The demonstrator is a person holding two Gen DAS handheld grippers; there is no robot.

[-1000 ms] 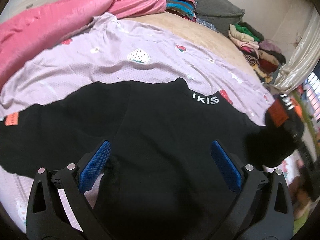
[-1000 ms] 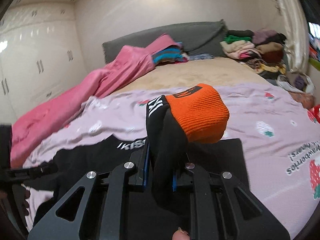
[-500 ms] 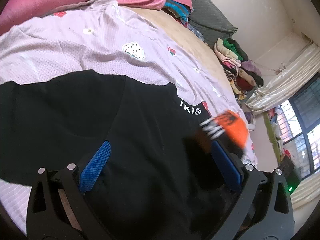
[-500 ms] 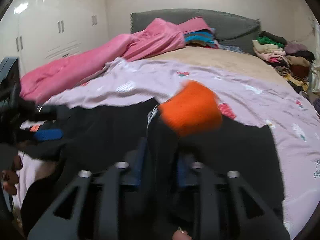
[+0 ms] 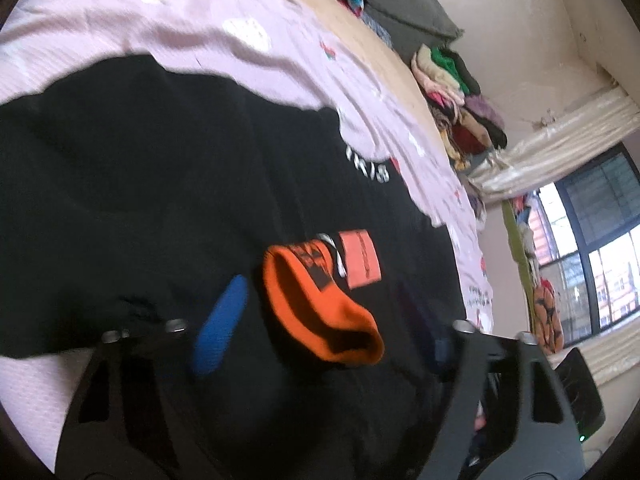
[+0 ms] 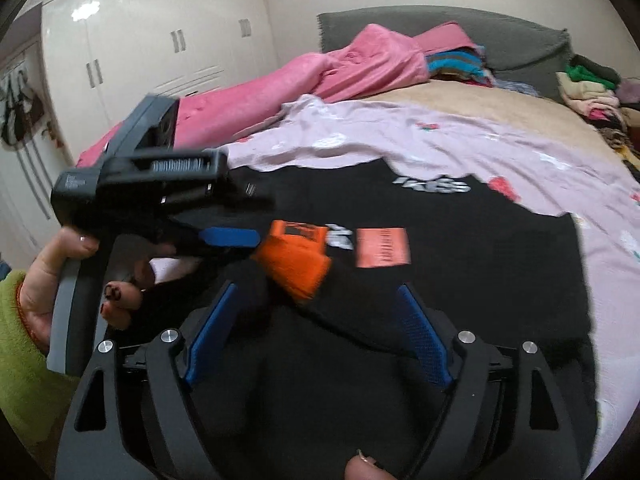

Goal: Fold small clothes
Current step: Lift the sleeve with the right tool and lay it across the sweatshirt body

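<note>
Centrally, a black top (image 6: 440, 232) lies spread flat on a lilac sheet (image 6: 460, 140) covering a bed, and its orange cuff (image 6: 296, 264) has been laid across the chest, beside an orange patch (image 6: 383, 247). The right gripper (image 6: 316, 332) hovers just over the sleeve, its jaws opening with the sleeve between them but not pinched. The left gripper (image 5: 320, 320), held in a hand (image 6: 60, 276) with a green sleeve, is closing around the cuff without yet pressing it, as far as the blur allows. To do this fold well, the sleeve probably needs to be let go cleanly, laid straight and flat. A pink blanket (image 6: 280, 88) and stacked clothes (image 5: 452, 88) sit well behind.
</note>
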